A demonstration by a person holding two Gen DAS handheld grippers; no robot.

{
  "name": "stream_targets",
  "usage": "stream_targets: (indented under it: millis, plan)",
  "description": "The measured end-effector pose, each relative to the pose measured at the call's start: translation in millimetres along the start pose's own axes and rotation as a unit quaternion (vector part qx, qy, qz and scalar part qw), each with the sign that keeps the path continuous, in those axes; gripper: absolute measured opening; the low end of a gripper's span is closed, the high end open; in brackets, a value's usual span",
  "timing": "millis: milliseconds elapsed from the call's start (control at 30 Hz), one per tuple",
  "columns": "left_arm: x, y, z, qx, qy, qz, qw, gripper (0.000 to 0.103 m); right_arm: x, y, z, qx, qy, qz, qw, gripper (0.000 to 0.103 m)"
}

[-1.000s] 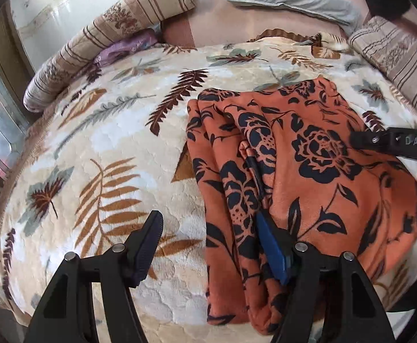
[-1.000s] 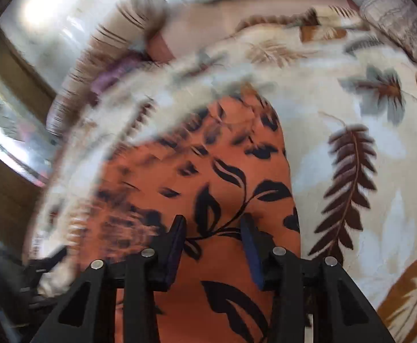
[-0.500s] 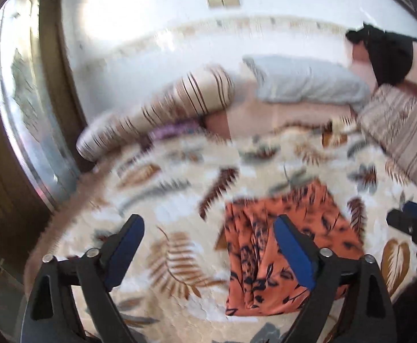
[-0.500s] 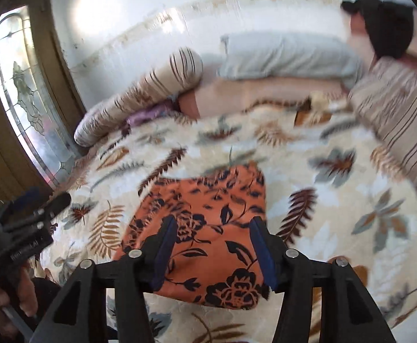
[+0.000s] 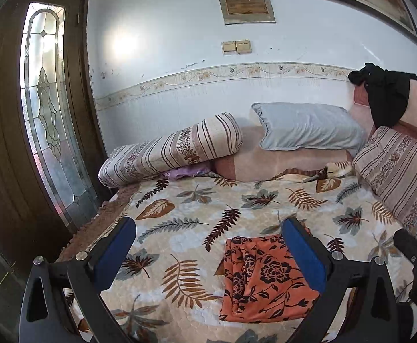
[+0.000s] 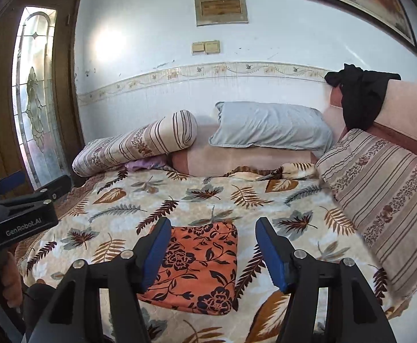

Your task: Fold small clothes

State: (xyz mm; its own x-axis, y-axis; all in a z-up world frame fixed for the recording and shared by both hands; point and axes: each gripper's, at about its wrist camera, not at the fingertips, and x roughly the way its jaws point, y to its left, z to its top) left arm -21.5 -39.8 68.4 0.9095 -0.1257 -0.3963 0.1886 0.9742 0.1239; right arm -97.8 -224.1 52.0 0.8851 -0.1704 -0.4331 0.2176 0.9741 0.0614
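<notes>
An orange cloth with black flowers (image 5: 262,280) lies folded into a flat rectangle on the leaf-print bedspread (image 5: 197,223). In the right wrist view the same cloth (image 6: 200,265) sits below and between the fingers, untouched. My left gripper (image 5: 208,245) hangs well above the bed, jaws wide and still opening, nothing between them. My right gripper (image 6: 211,245) is also raised above the cloth, jaws opening, holding nothing. The left gripper's black body (image 6: 22,214) shows at the left edge of the right wrist view, with a hand (image 6: 5,280) under it.
A striped bolster (image 5: 171,148), a grey pillow (image 5: 308,127) and a striped cushion (image 5: 400,165) line the far and right sides of the bed. A black garment (image 5: 385,94) hangs over the headboard. A wooden door with stained glass (image 5: 45,108) stands at the left.
Both grippers rose from the orange cloth and tilted up towards the wall. The left gripper's jaws let go of the cloth's fold and spread wide; the right gripper's jaws widened too.
</notes>
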Motion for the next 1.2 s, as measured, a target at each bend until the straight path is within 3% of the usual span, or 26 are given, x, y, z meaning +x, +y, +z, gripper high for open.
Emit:
stream_targets:
  millis: [233,533,1200]
  plan:
    - [-8.8,4.5,10.1,-0.006,-0.010,0.000,0.9999,0.102,7.2,10.4,-6.2,-0.004,0.018,0.007,1.000,0.066]
    - [14.1,10.9,6.6,-0.018,0.015,-0.005,0.9997,0.102,43.9,20.5,-26.3,-0.009,0.070,0.015,0.997,0.066]
    - [23.3,25.3,-5.4,-0.029,0.030,-0.015,0.9990,0.102,35.5,39.6,-17.3,-0.023,0.054,-0.002,0.998,0.066]
